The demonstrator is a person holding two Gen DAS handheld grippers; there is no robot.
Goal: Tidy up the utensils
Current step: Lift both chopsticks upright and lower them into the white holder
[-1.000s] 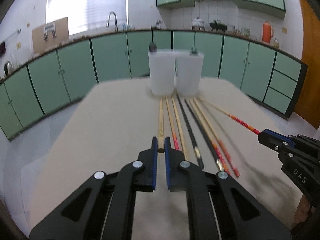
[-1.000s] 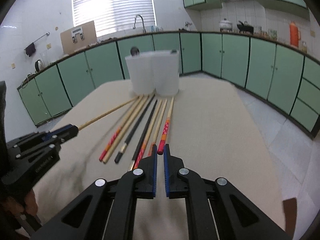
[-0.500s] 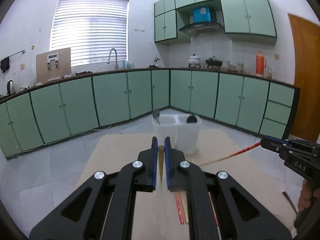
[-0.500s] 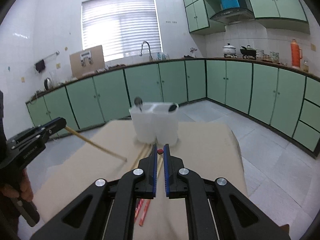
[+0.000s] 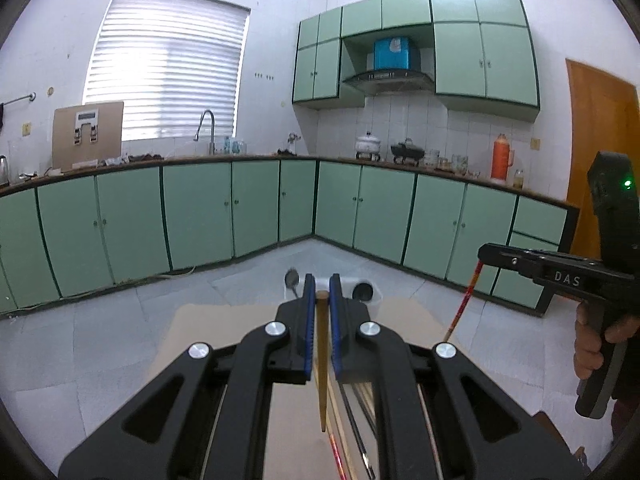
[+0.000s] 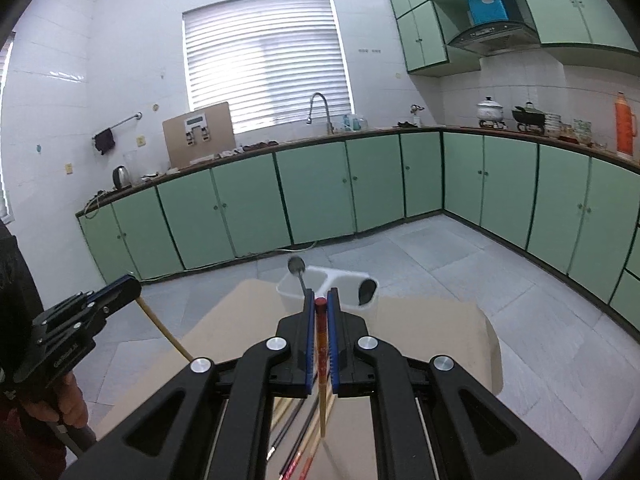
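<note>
My left gripper [image 5: 319, 292] is shut on a plain wooden chopstick [image 5: 322, 364] and holds it raised, tip hanging down over the table. My right gripper [image 6: 320, 300] is shut on a red-topped chopstick [image 6: 321, 368], also raised with its tip down. A white two-compartment holder [image 6: 320, 284] stands at the table's far end with a spoon [image 6: 298, 270] in its left part and a dark spoon [image 6: 366, 290] in its right. It also shows in the left wrist view [image 5: 372, 300], partly hidden by my fingers. Several chopsticks [image 6: 296, 436] lie on the table below.
The beige table [image 6: 432, 332] is below both grippers. The right gripper [image 5: 560, 276] shows at the left view's right side, the left gripper [image 6: 76, 324] at the right view's left side. Green cabinets [image 6: 320, 188] line the walls beyond.
Both grippers have lifted their chopsticks off the table and tilted up, so each chopstick now hangs tip down. The views have risen from the tabletop to the kitchen.
</note>
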